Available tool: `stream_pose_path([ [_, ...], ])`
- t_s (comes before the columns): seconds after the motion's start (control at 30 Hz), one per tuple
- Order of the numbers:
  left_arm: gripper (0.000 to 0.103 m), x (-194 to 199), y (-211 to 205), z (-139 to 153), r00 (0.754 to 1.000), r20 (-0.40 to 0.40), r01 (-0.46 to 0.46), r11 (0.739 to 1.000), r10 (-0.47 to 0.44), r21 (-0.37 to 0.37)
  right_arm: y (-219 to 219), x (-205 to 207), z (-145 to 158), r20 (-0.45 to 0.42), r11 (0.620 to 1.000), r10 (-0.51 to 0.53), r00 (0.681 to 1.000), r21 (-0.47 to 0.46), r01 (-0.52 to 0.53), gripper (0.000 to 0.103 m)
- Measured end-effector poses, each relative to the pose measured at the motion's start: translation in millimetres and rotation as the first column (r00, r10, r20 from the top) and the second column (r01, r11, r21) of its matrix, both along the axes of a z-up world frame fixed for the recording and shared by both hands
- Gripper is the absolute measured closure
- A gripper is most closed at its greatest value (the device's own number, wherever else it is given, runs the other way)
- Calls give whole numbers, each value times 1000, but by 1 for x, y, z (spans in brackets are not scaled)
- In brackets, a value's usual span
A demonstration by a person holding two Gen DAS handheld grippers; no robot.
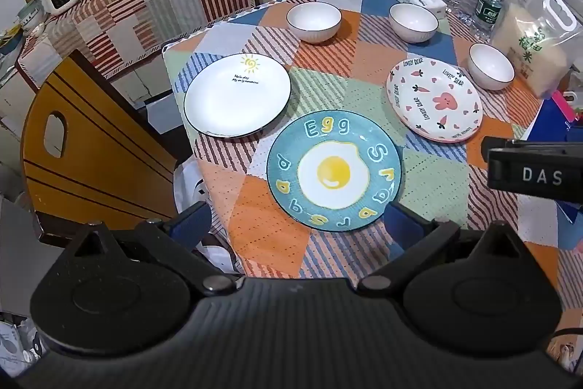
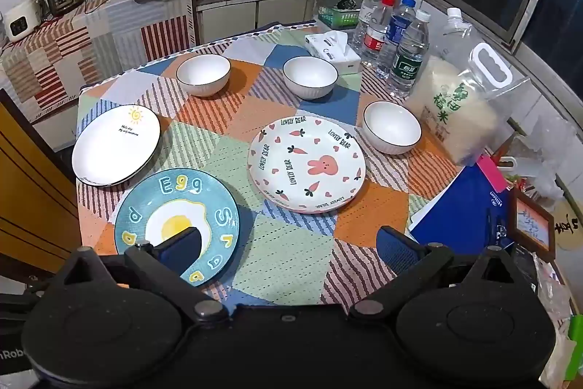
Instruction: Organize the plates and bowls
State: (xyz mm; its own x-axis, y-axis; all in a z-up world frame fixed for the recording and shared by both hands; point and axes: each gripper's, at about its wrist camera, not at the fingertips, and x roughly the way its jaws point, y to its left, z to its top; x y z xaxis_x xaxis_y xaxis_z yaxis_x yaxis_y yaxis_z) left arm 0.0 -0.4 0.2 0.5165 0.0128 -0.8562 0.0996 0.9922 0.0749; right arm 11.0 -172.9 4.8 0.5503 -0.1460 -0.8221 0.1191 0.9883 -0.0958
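Three plates and three bowls spread on the patchwork tablecloth (image 2: 291, 250), both grippers released above the near edge.

The egg plate (image 1: 333, 170) lies at 12 o'clock just ahead of the left gripper (image 1: 295, 225), whose jaws gape empty; the sun plate (image 1: 237, 95) sits at 11 o'clock, the rabbit plate (image 2: 306, 164) at 12 o'clock of the right gripper (image 2: 291, 243), likewise spread wide and holding nothing. Bowls (image 2: 203, 74) (image 2: 310, 77) (image 2: 391, 127) stand beyond, from 11 to 1 o'clock, near water bottles (image 2: 406, 55).

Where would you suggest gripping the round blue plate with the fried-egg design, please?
Grip the near rim of the round blue fried-egg plate, coming in low from the table's front edge with the left hand-held gripper. The plate lies flat, so only its raised lip offers purchase.
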Motion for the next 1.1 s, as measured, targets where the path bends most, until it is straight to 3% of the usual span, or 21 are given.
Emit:
stream_pose_path([
  [1.1,1,-2,11,-5,1000,-12,-18,998,18,-57,10,-6,-1,-13,998,31,999,-53,-32,0],
])
